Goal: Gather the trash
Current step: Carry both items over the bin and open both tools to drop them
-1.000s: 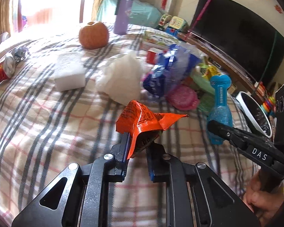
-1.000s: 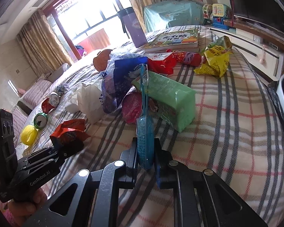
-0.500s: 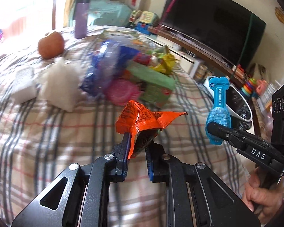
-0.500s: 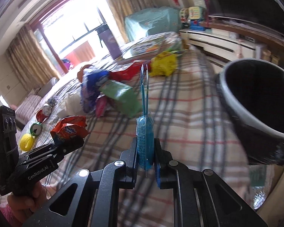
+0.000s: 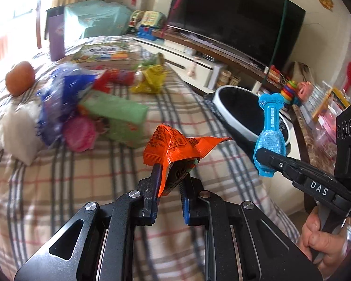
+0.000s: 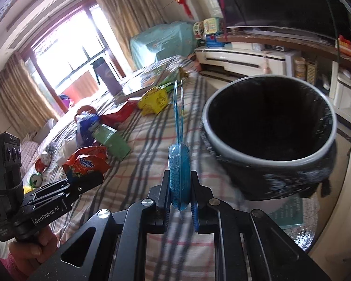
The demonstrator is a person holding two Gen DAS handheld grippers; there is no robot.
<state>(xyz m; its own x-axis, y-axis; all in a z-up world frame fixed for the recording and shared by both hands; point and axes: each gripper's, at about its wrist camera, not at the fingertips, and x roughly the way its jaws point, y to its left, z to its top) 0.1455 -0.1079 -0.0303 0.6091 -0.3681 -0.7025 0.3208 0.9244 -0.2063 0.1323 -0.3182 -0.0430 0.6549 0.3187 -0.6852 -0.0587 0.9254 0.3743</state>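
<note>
**Both grippers loaded beside the bin**

Now the left gripper (image 5: 169,175) has its fingers (image 5: 155,175) clamped on a crumpled orange wrapper (image 5: 173,147), which sticks up and fans out to the right above the fingertips. From the right wrist view the same wrapper (image 6: 87,162) shows at lower left, pinched at the tip of the left gripper (image 6: 82,182), with a hand (image 6: 32,250) on the handle below.

The right gripper (image 6: 179,187) has its fingers (image 6: 164,187) pressed together on a blue blister pack (image 6: 179,175), held edge-on and upright, its thin card rising above the fingertips. In the left wrist view the pack (image 5: 270,138) stands face-on at the tip of the right gripper (image 5: 264,157), in front of the near rim of the bin (image 5: 231,89), with a hand (image 5: 320,238) on the handle.

The bin (image 6: 320,154), lined with a black bag, stands just beside the edge of the plaid bed (image 5: 46,187), to the right of the pack and open at the top. Both held items are above the bed's edge, not over the bin's mouth.

More litter lies further back on the bed: a green pack (image 5: 114,117), a blue bag (image 5: 58,100), a yellow wrapper (image 5: 152,79) and white tissue (image 5: 16,126).
</note>
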